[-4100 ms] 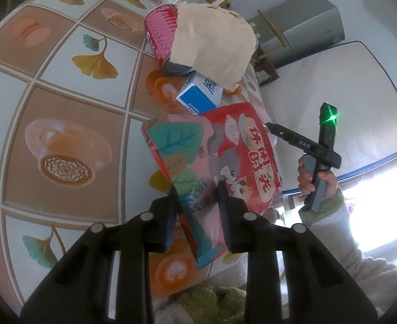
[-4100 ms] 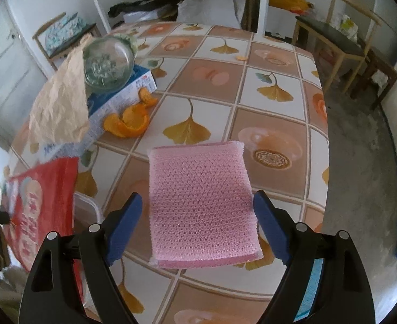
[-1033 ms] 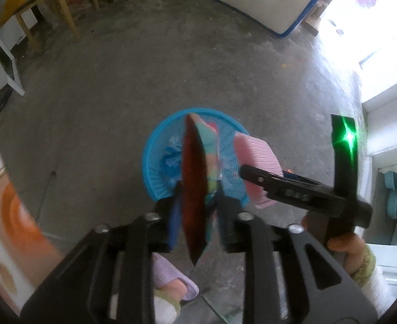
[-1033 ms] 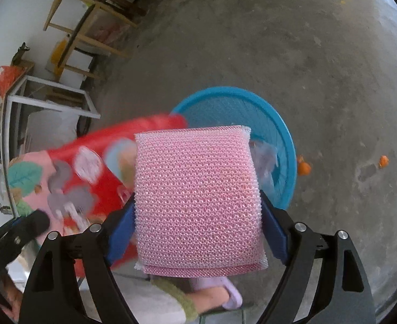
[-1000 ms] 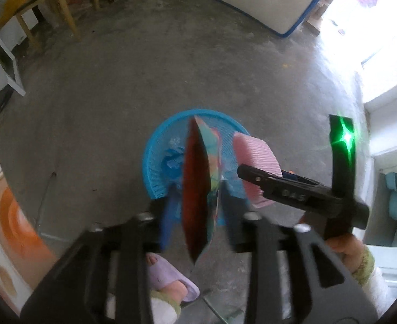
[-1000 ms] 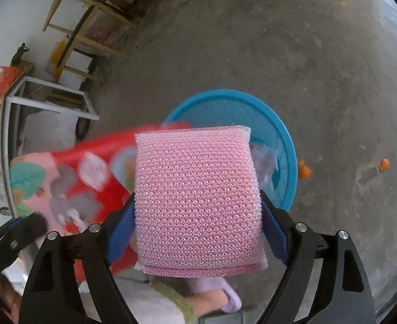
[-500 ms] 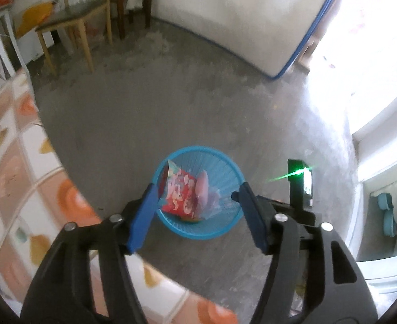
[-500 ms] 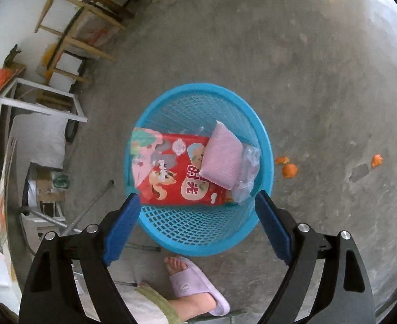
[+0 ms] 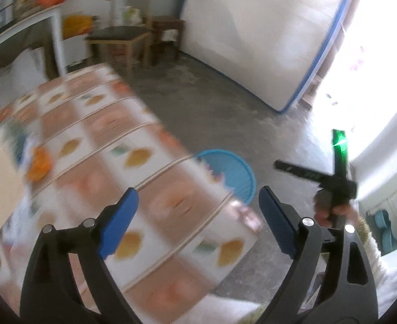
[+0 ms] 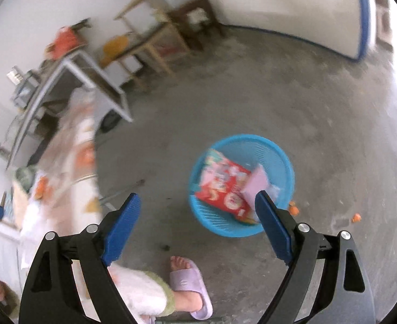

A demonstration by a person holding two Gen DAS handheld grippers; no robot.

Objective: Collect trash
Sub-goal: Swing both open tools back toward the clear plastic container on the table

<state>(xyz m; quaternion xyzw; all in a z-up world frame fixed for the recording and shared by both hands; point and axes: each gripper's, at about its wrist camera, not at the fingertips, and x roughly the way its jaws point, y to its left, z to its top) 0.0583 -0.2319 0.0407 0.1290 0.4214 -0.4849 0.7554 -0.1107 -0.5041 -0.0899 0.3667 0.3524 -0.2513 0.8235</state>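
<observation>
A blue plastic basket [image 10: 279,156] stands on the concrete floor. Inside it lie the red snack bag [image 10: 222,186] and the pink sponge [image 10: 255,186]. My right gripper [image 10: 198,226] hangs high above the floor, open and empty, with the basket just past its right finger. My left gripper [image 9: 197,221] is over the patterned table's [image 9: 95,178] corner, its jaws opening wide with nothing between them. The basket [image 9: 239,172] shows beyond that table edge. Orange peel [image 9: 37,163] lies blurred at the table's left. The right gripper [image 9: 314,174] also appears at the right in the left wrist view.
A person's foot in a purple slipper [image 10: 190,283] stands near the basket. Orange scraps [image 10: 356,217] lie on the floor to its right. Wooden chairs [image 9: 125,37] and a white metal shelf [image 10: 90,78] line the far wall. A mattress [image 9: 252,35] leans upright.
Both grippers let go of the snack bag and the sponge over the basket, then rose and swung away toward the table. The left jaws spread wider.
</observation>
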